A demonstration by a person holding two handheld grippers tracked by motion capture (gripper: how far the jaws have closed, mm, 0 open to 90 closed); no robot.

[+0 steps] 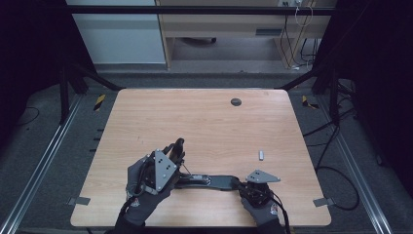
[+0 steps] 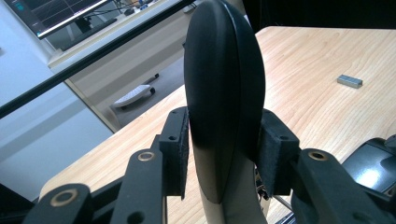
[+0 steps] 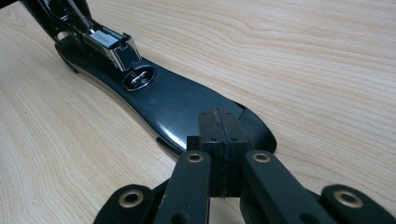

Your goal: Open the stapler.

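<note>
Black and glossy, a large plastic stapler [image 1: 214, 181] is lying opened out near the front edge of the pale wood-grain table [image 1: 204, 117], and the work in hand appears to be reloading it. The left gripper [image 2: 225, 154] is holding the stapler's rounded black top arm [image 2: 224, 93], its pads closed on either side of the arm and lifting it up and away from the base, as the left gripper view shows. The right gripper [image 3: 219, 140] is standing with its jaws pressed together and nothing between them, its tip resting on the rear end of the stapler's flat black base [image 3: 177, 105], seemingly pinning it to the table. With the arm swung up, the metal staple channel [image 3: 109, 44] and the round silver anvil [image 3: 138, 78] are lying exposed in the right gripper view. Judging from this, the opening step is done or nearly so. A small grey metal strip of staples [image 1: 261, 155] is lying loose on the table, well apart from the stapler toward the right side, and neither gripper is touching it. So the loading itself is still ahead: the strip has yet to be picked up, set into the channel, and the top arm brought down again. Whether the channel already holds any staples cannot be told.
</note>
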